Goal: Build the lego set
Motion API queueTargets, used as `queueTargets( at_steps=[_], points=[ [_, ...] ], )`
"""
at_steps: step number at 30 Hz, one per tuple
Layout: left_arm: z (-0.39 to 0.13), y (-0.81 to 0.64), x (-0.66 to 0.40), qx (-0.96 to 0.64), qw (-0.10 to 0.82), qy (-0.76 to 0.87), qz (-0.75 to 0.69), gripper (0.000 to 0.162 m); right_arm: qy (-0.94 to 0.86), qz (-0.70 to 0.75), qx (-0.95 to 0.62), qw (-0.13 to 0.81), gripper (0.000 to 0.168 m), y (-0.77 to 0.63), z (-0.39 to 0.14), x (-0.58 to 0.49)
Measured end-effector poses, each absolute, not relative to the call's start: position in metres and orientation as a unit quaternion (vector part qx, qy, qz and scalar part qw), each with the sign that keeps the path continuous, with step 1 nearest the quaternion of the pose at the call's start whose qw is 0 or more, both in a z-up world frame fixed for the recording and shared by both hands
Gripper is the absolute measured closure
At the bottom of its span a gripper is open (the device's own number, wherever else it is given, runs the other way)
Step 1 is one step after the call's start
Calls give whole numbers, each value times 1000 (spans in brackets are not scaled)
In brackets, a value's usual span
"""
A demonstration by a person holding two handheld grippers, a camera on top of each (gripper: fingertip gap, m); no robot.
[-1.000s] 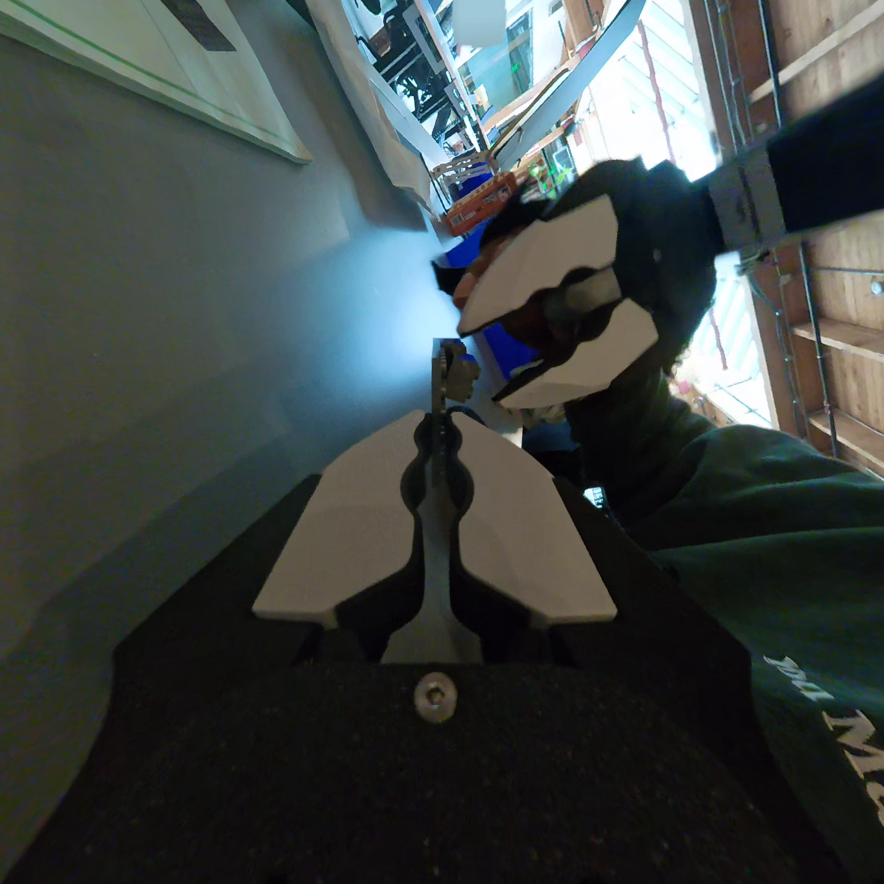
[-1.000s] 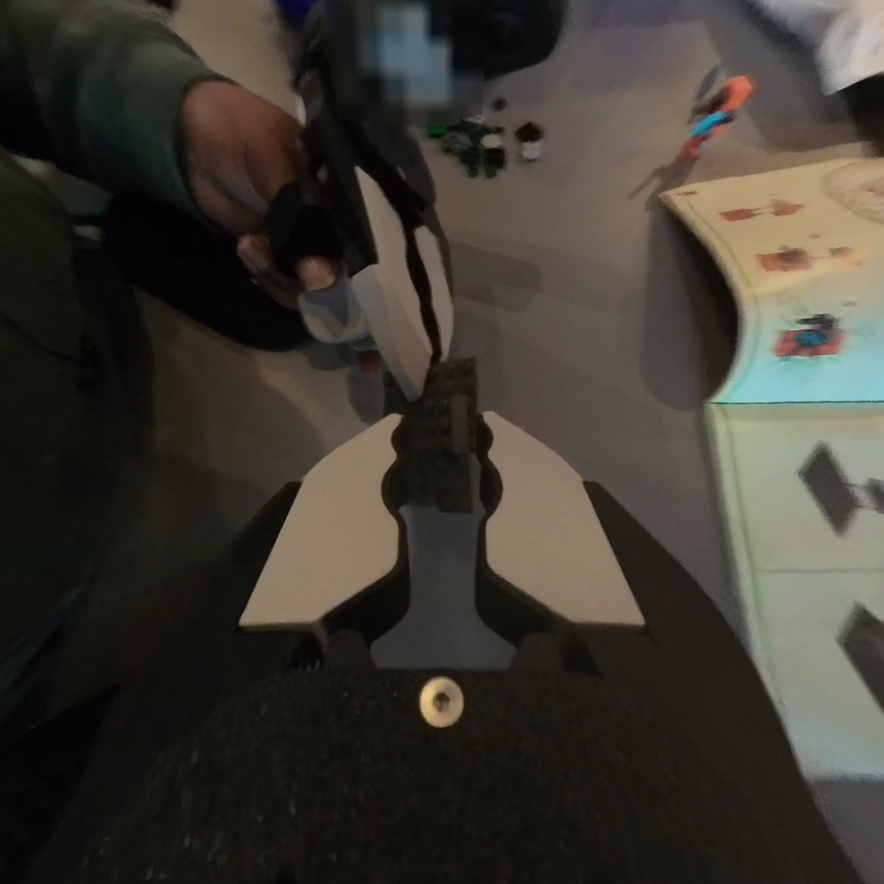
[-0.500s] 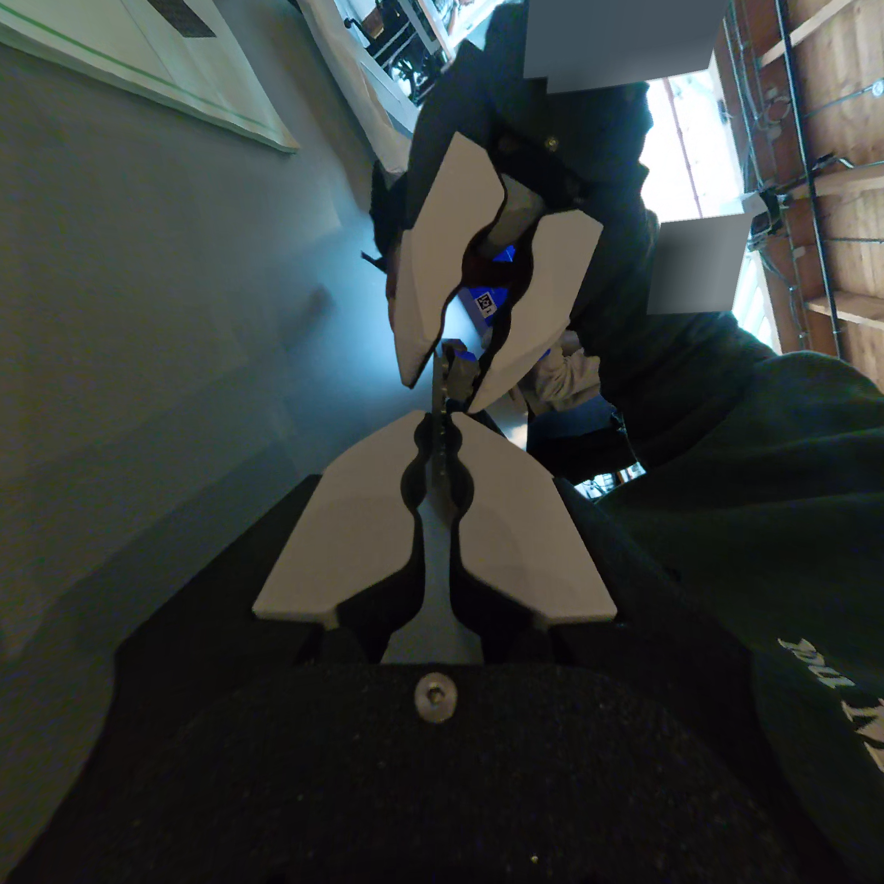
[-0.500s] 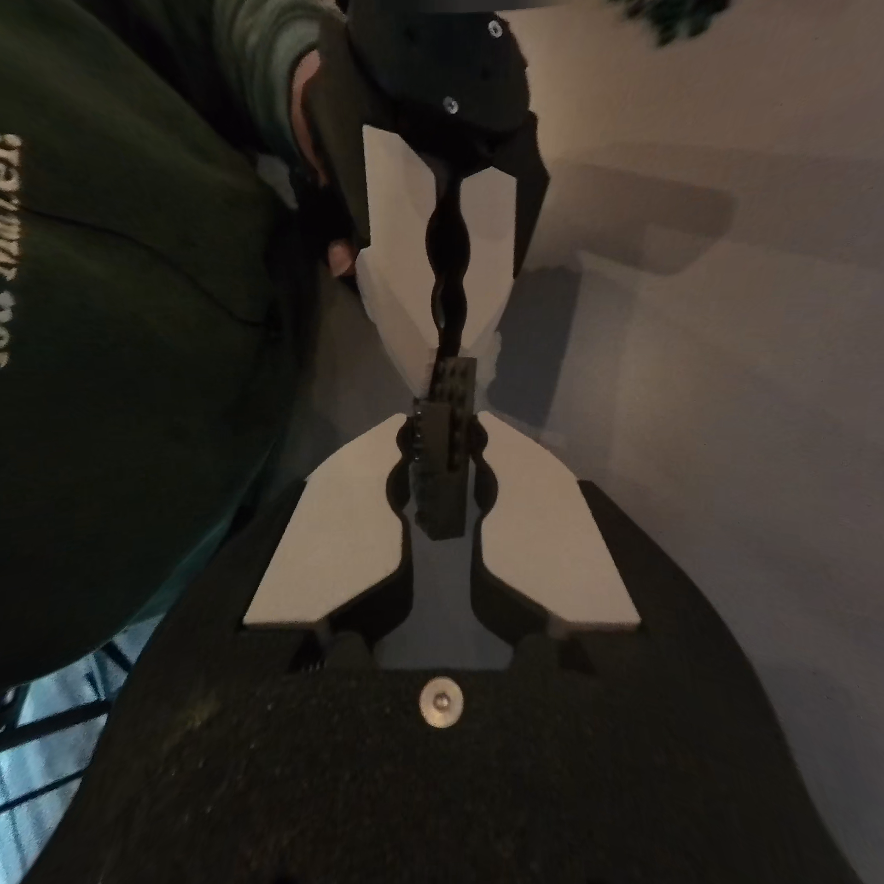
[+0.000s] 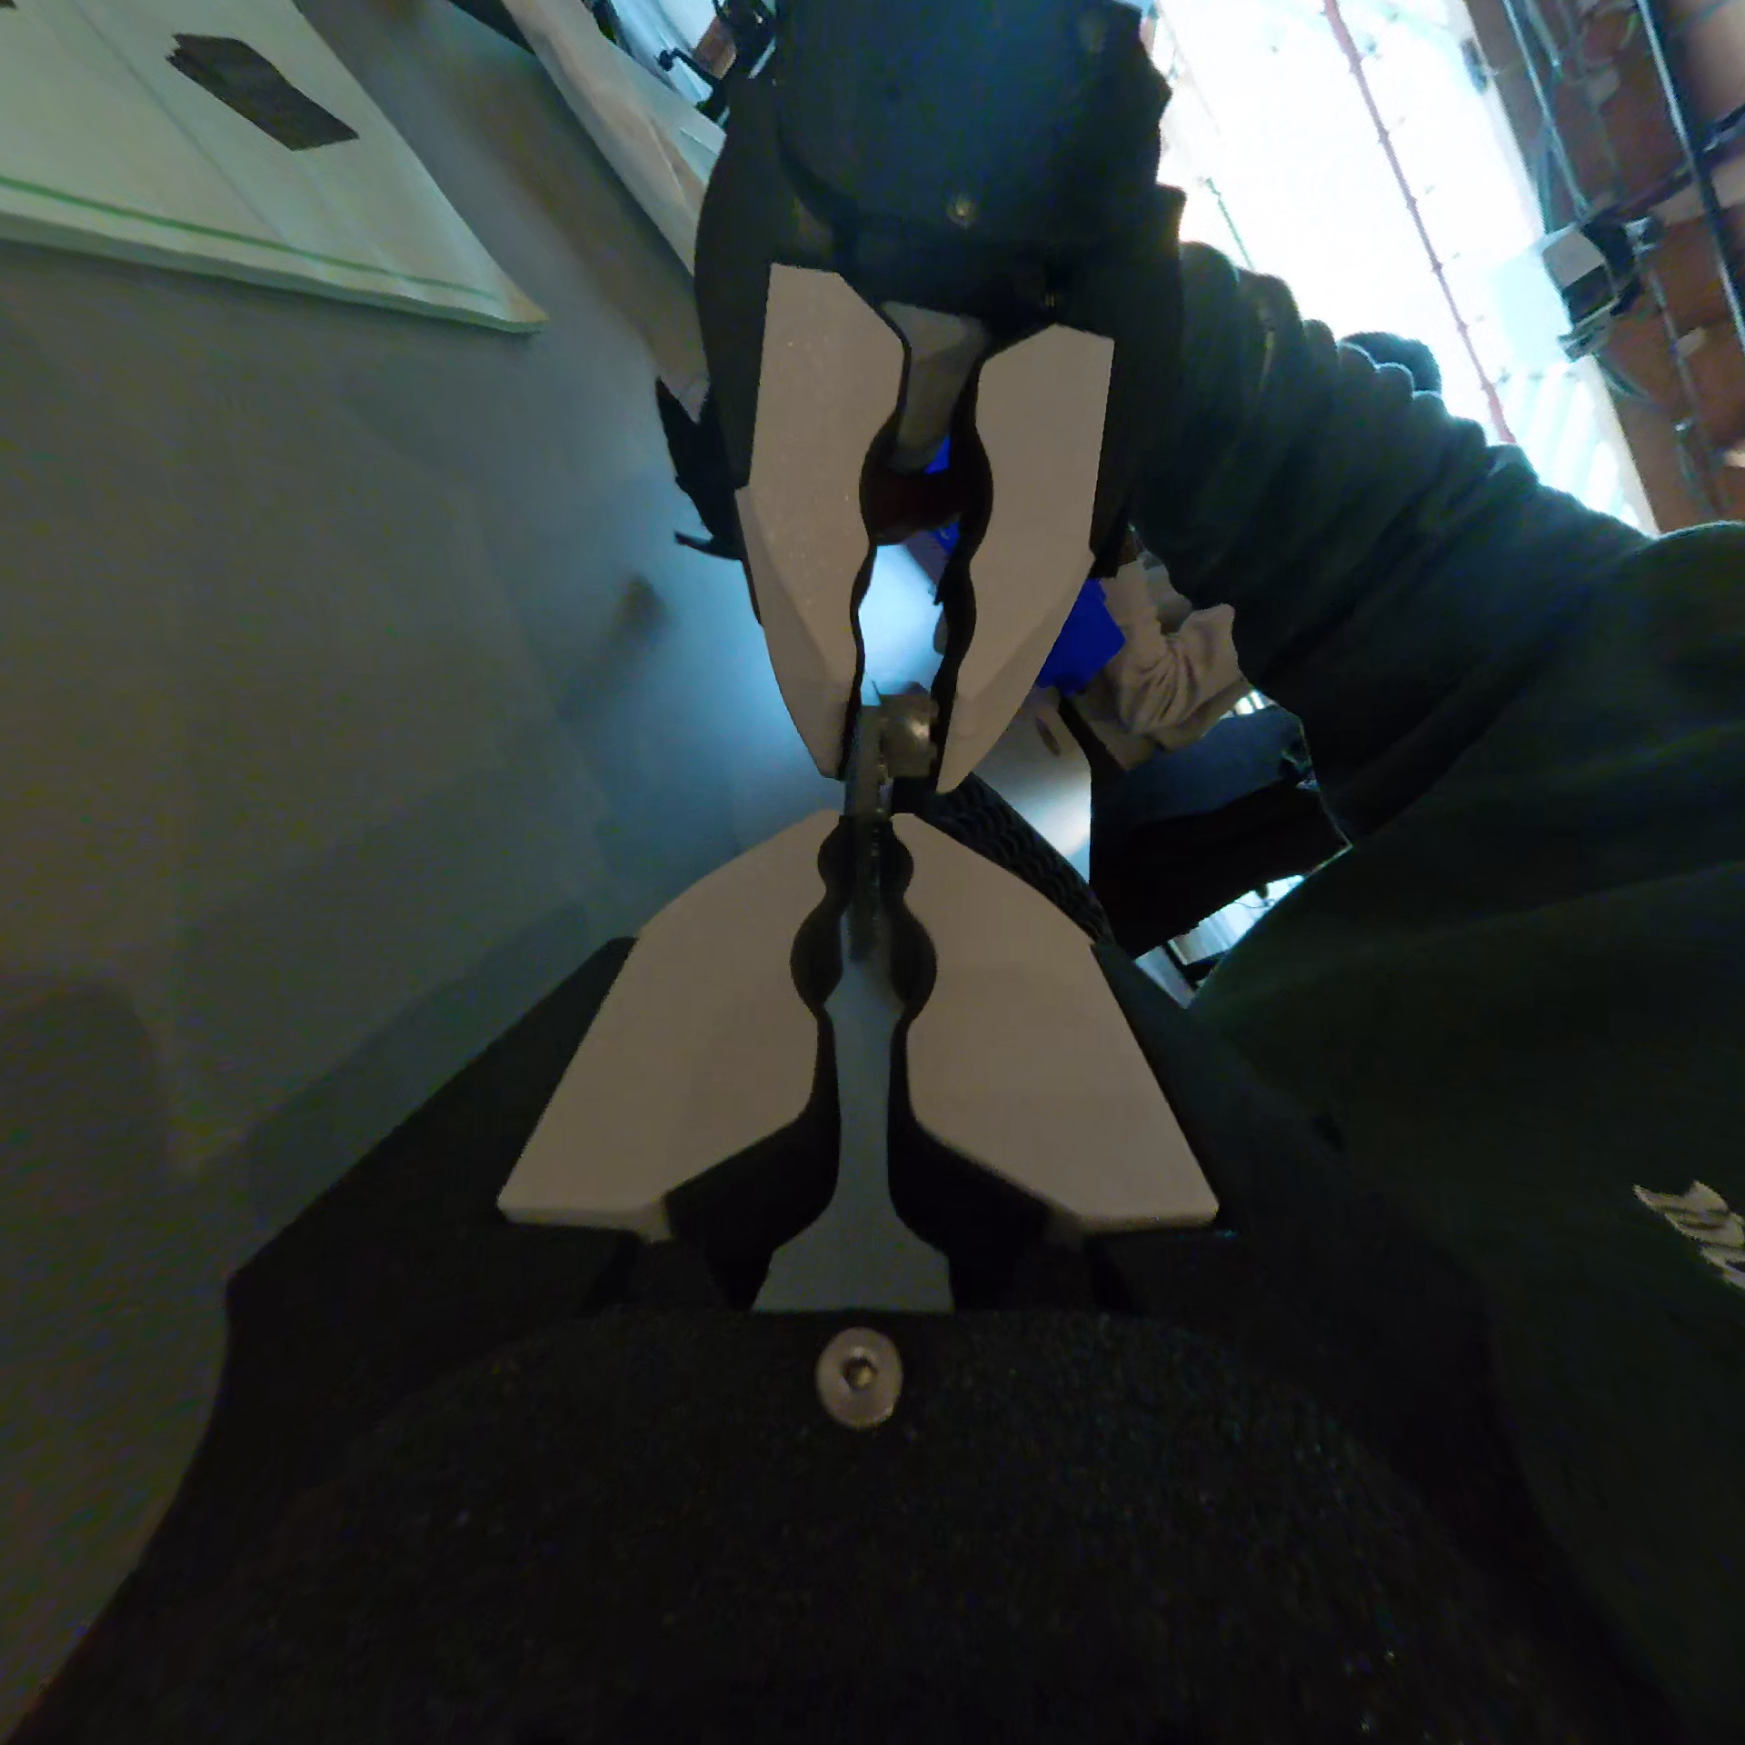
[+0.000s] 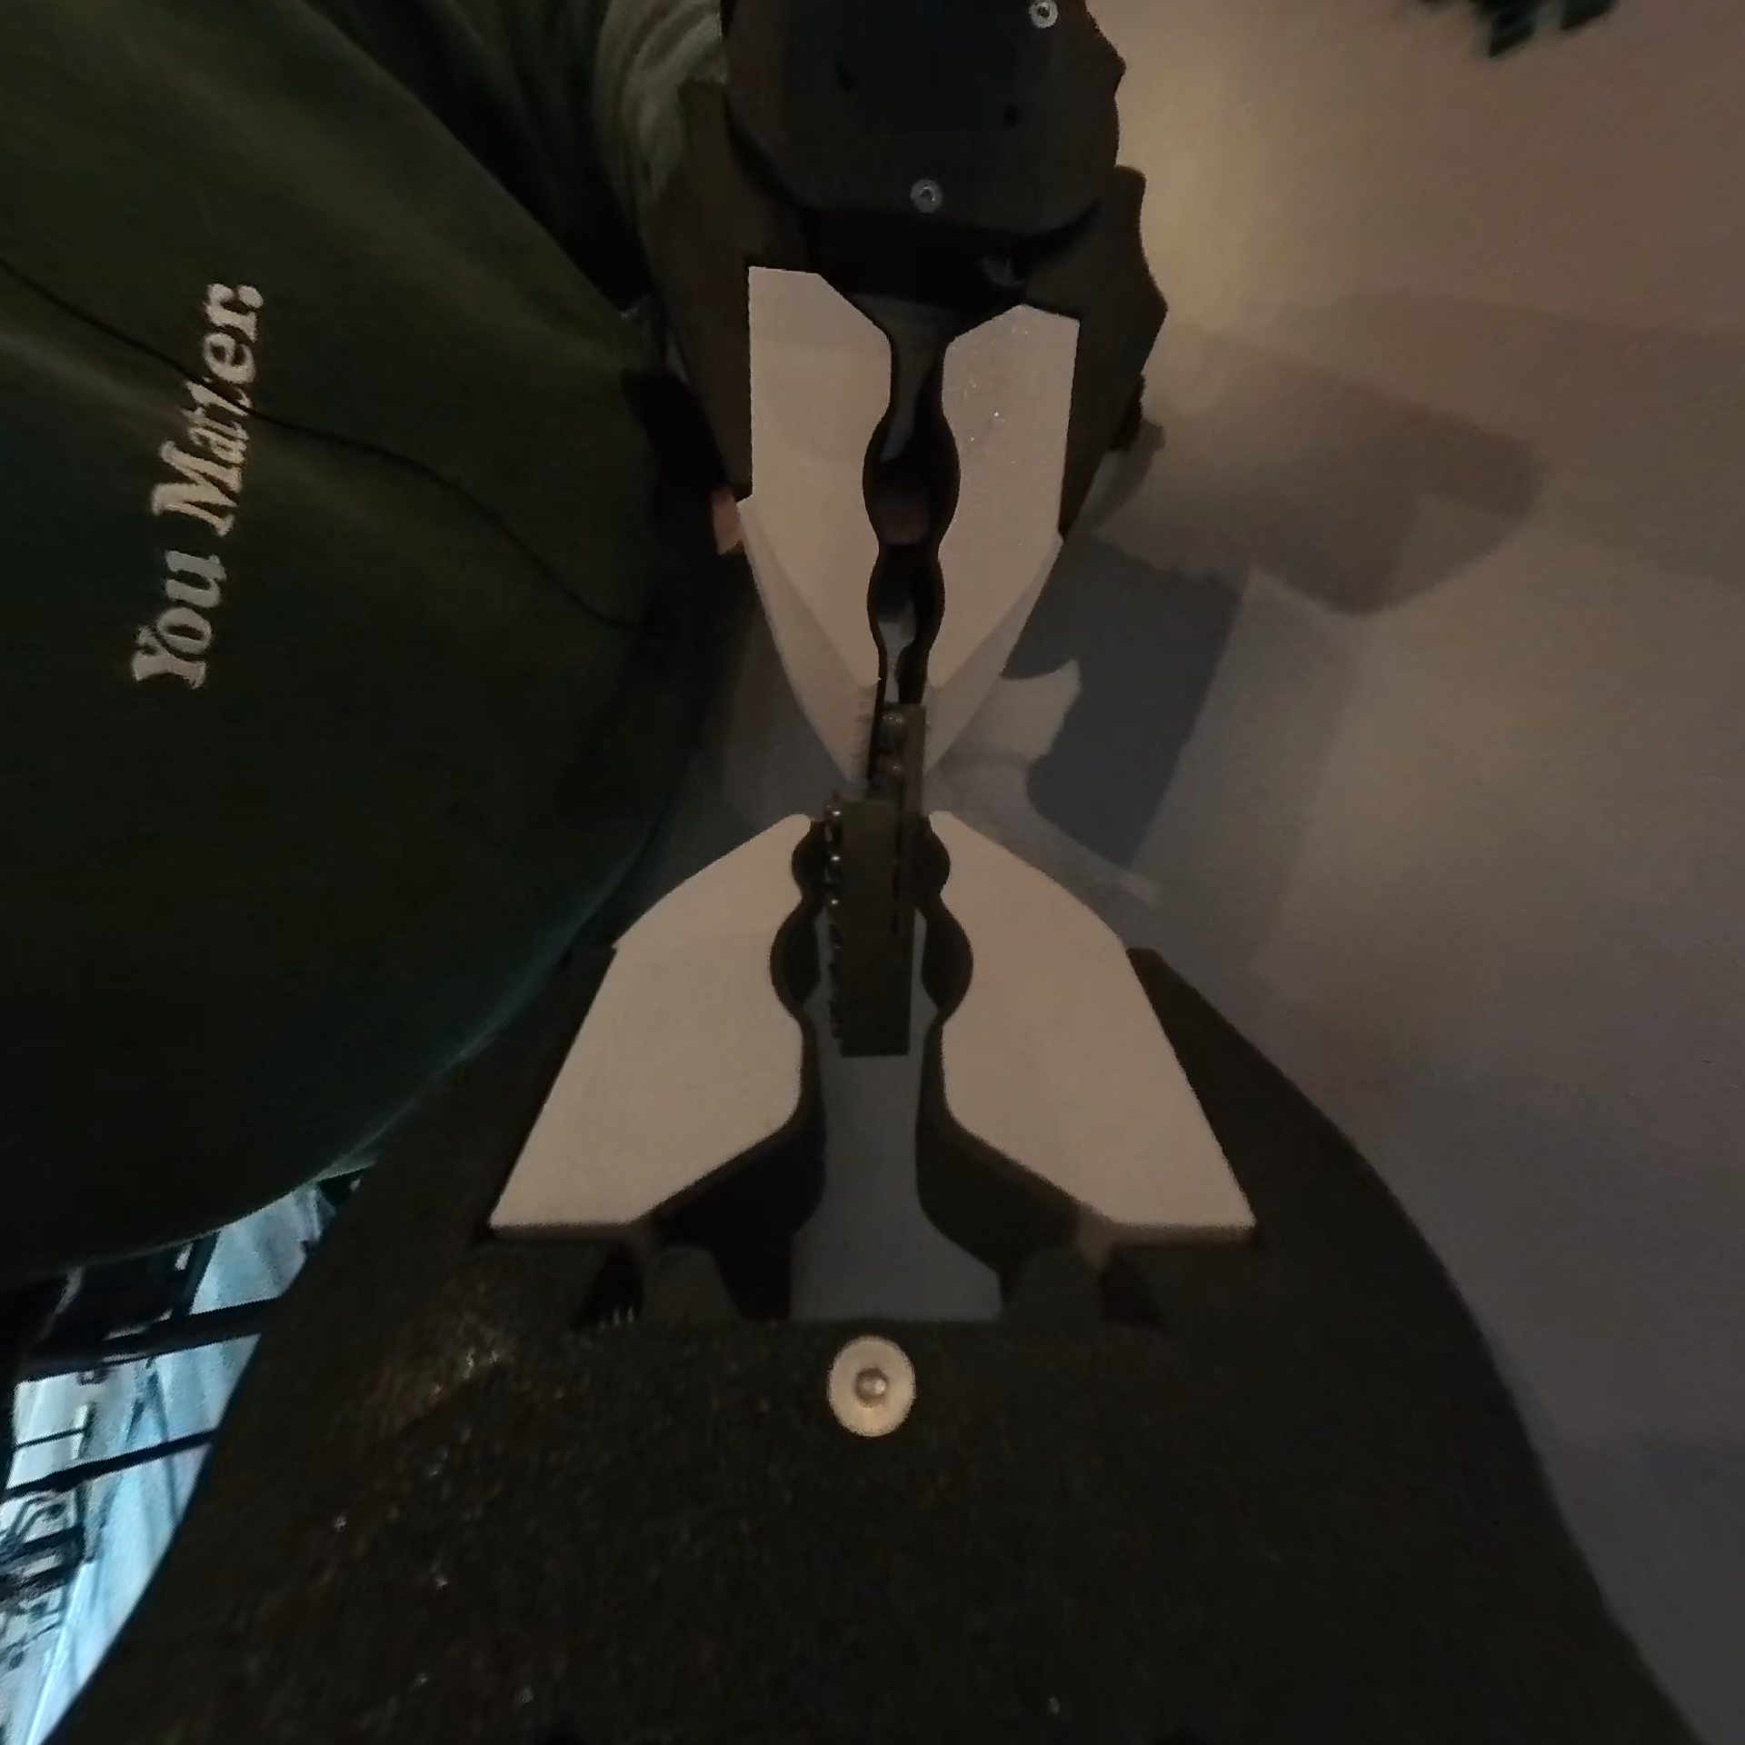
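In the left wrist view my left gripper (image 5: 864,817) is shut on a thin dark lego plate (image 5: 861,888) seen edge-on, with a small grey piece (image 5: 904,736) on its far end. My right gripper (image 5: 892,774) comes in from above, tip to tip, its fingertips either side of that grey piece. In the right wrist view my right gripper (image 6: 869,821) is shut on a dark studded lego plate (image 6: 869,944). The left gripper (image 6: 892,727) faces it, and its thin plate (image 6: 902,746) touches the far end of the studded plate. Both are held in the air.
A white instruction sheet (image 5: 236,189) lies on the grey table (image 5: 283,661) at the upper left. The person's dark green sweatshirt fills the right of the left wrist view (image 5: 1464,944) and the left of the right wrist view (image 6: 283,567). Blurred loose pieces (image 6: 1511,19) lie at the top right. My left and right fingertips are right by each other.
The right gripper has swung round from the side to face the left gripper head-on. The two held pieces have come together between the fingertips. The left gripper has kept its grip.
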State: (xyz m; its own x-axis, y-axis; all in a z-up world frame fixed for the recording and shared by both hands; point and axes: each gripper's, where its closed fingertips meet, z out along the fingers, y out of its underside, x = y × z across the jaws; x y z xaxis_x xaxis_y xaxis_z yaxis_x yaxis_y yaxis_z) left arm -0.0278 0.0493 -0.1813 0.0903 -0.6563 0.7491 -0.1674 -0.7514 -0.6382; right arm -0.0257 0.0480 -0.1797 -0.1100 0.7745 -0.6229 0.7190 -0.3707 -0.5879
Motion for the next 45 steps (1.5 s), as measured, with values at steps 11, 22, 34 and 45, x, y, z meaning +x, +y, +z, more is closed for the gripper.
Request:
queueTargets(
  at_steps=[11, 22, 34, 45],
  points=[
    [-181, 45, -27, -706, 203, 308, -605, 157, -564, 483, -668, 59, 153, 43, -181, -24],
    [-173, 28, -24, -670, 209, 362, -613, 157, -594, 470, -649, 74, 152, 27, -172, -21],
    [-163, 24, -24, -644, 264, 404, -593, 157, -633, 392, -647, 165, 132, 22, -158, -23],
    [-165, 15, -21, -631, 291, 444, -566, 157, -601, 368, -677, 212, 145, 16, -159, -19]
  ],
)
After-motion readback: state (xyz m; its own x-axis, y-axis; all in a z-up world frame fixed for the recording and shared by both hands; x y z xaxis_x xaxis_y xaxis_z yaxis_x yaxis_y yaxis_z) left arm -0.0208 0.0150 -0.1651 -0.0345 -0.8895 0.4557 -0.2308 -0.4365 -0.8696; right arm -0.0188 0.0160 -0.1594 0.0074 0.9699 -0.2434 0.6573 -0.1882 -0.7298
